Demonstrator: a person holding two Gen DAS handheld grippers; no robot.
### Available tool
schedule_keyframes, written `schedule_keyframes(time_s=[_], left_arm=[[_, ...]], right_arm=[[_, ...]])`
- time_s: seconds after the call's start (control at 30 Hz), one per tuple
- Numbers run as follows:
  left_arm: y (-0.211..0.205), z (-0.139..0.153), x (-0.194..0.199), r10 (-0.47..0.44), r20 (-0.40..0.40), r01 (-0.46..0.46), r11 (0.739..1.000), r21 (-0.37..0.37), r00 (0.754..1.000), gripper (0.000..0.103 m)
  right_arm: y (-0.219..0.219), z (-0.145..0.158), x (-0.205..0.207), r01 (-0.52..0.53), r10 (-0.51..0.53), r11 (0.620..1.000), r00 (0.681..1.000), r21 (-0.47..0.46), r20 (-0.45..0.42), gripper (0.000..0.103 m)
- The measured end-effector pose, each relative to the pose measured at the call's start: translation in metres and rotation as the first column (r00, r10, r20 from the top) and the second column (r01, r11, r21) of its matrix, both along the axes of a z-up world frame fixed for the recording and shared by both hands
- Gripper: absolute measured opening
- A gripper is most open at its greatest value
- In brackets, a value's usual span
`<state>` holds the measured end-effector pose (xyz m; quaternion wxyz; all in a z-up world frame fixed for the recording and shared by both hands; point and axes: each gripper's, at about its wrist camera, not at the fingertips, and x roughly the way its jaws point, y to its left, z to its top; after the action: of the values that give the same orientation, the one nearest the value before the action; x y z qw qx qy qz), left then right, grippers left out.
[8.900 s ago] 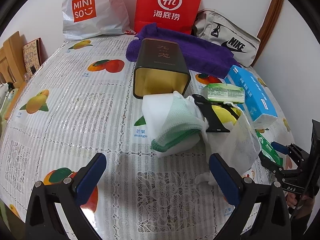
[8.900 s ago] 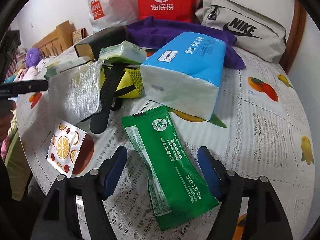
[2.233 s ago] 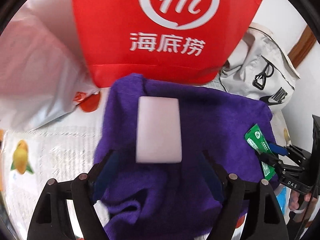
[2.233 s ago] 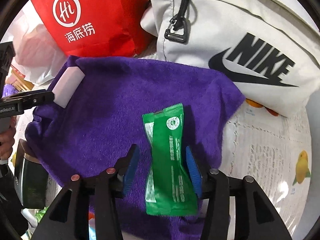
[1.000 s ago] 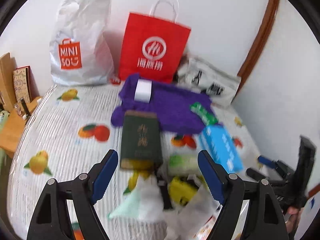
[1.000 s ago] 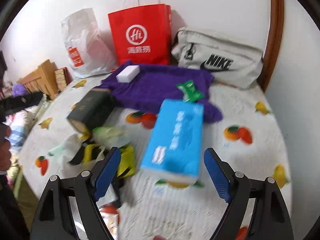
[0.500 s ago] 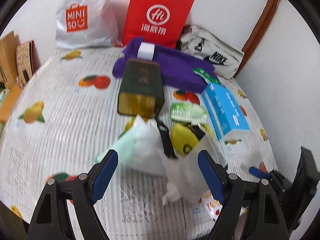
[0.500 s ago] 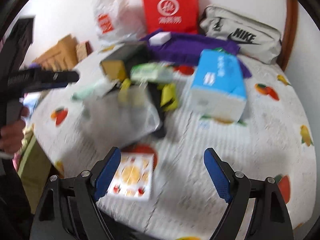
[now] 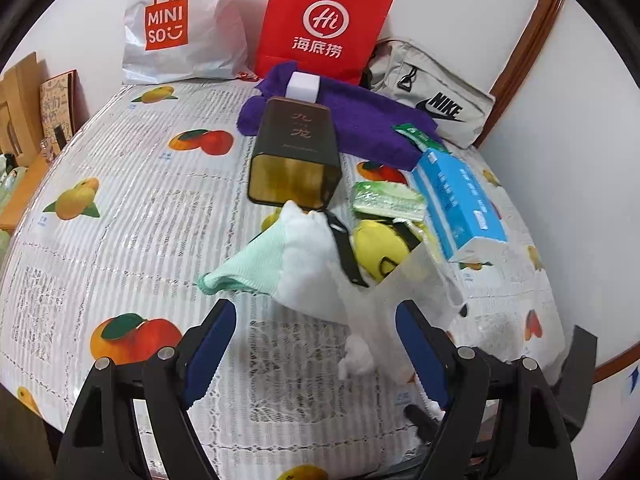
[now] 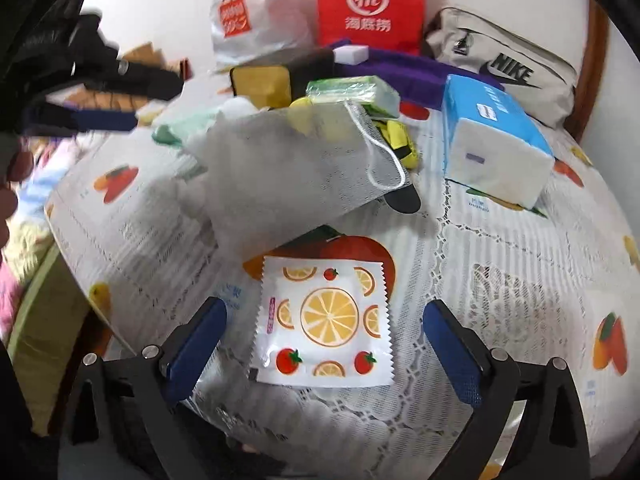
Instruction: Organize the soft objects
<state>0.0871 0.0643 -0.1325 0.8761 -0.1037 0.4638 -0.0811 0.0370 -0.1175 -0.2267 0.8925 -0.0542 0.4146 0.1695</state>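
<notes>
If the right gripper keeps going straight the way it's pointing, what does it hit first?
Most likely the flat white sachet printed with orange slices and tomatoes, lying on the tablecloth between the open right gripper fingers. Nothing else shows in that line, though depth is uncertain.

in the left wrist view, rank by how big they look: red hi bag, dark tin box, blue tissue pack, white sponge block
Largest to smallest, as they look in that view:
1. red Hi bag
2. dark tin box and blue tissue pack, too alike to rank
3. white sponge block, far back on the purple towel, so its small look is partly distance
</notes>
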Motion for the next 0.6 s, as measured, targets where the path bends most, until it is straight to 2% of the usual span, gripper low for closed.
schedule_keyframes(time_s=[0.07, 0.13, 0.17, 0.3, 0.4, 0.6], left_arm=[[0.002, -0.002, 0.001, 0.007, -0.008, -0.007, 1.000, 0.007, 1.000, 0.081], [0.004, -0.004, 0.001, 0.007, -0.009, -0.007, 1.000, -0.004, 1.000, 0.081], [0.005, -0.004, 0.001, 0.007, -0.009, -0.007, 1.000, -0.008, 1.000, 0.081], [0.008, -0.010, 0.001, 0.000, -0.016, 0.000, 1.000, -0.021, 1.000, 0.081], [0.009, -0.013, 0.001, -0.017, -0.017, 0.016, 0.999, -0.029, 1.000, 0.081], [0.006, -0.017, 0.002, -0.074, -0.008, 0.074, 0.996, -0.048, 0.997, 0.081]], right_arm=[[-0.003, 0.002, 0.000, 0.001, -0.001, 1.000, 1.000, -0.013, 0.015, 0.081], [-0.012, 0.005, 0.002, 0.021, -0.021, 1.000, 1.000, -0.008, 0.023, 0.050], [-0.019, 0.006, 0.004, 0.043, -0.043, 0.999, 0.999, -0.006, 0.026, 0.043], [-0.025, 0.007, 0.005, 0.017, -0.017, 1.000, 0.999, -0.001, 0.033, 0.036], [-0.032, 0.009, 0.010, 0.042, -0.042, 0.999, 0.999, 0.014, 0.024, 0.029], [-0.047, 0.011, 0.024, 0.098, -0.097, 0.995, 0.995, -0.031, 0.038, 0.028]])
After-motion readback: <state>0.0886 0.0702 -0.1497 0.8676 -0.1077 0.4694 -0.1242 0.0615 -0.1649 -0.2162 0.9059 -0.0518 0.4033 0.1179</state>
